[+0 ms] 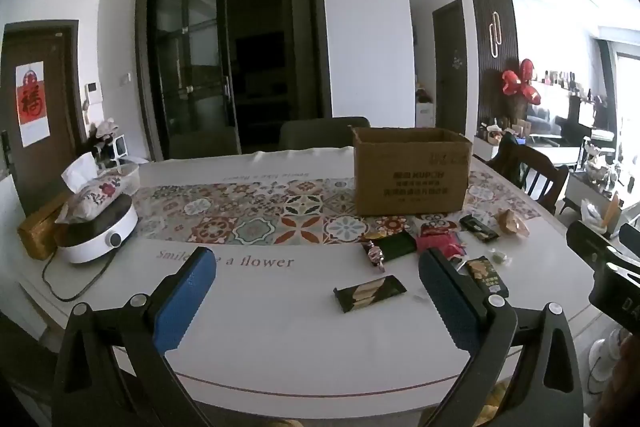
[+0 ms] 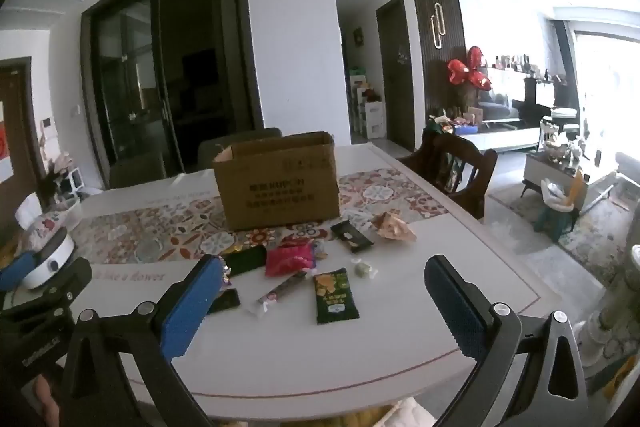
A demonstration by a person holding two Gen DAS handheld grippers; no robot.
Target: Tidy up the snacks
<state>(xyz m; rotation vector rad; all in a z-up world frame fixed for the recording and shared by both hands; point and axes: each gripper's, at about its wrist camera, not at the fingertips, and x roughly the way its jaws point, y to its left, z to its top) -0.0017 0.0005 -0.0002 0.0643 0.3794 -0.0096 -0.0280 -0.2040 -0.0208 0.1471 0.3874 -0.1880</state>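
Snack packets (image 2: 304, 275) lie scattered on the white tabletop (image 2: 400, 327), just in front of an open cardboard box (image 2: 276, 183) that stands on the patterned runner (image 1: 240, 215). Among them are a green packet (image 2: 335, 297), a pink packet (image 2: 289, 259) and a dark wafer bar (image 1: 370, 293). The left hand-held gripper (image 1: 316, 263) and the right hand-held gripper (image 2: 324, 269) both hover above the near tabletop, jaws spread wide, holding nothing.

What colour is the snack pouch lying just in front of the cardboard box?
Bright pink-red pouch, clearest in the right wrist view.
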